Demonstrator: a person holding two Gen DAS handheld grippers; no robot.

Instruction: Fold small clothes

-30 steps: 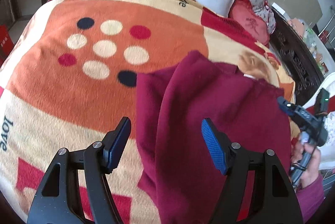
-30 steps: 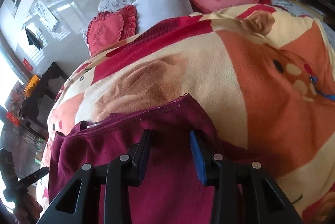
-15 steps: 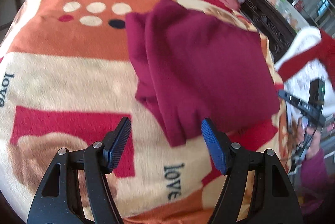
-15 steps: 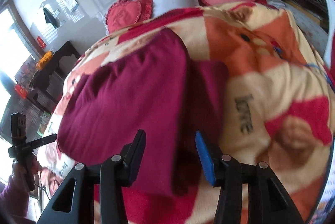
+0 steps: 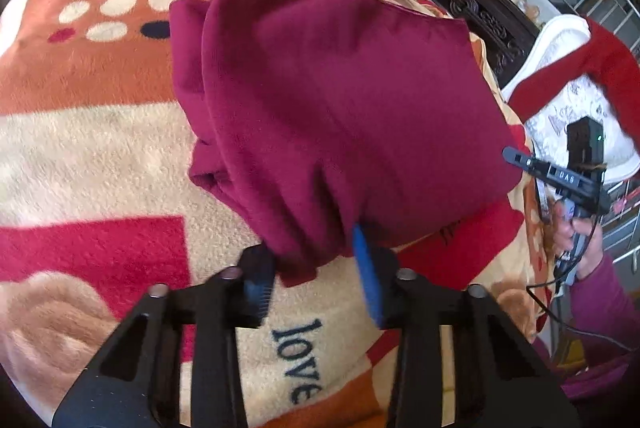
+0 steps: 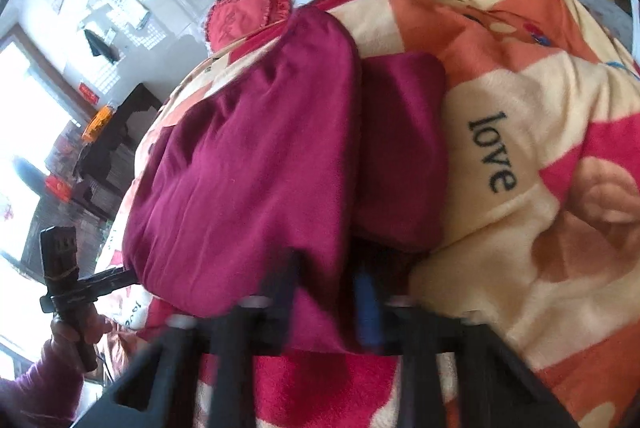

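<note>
Maroon garment folded on the blanket, near edge bunched between both tools. Left gripper just closing, pinching the near corner; right gripper clamped on the hem. Thick layers could slip out, undoing the fold.

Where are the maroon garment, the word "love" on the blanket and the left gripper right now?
maroon garment (image 5: 340, 100): left wrist view, middle of the folded top layer.
word "love" (image 5: 298, 362): left wrist view, centre of the dark lettering on the blanket.
left gripper (image 5: 314, 268): left wrist view, between the fingertips, on the garment's near corner.
</note>
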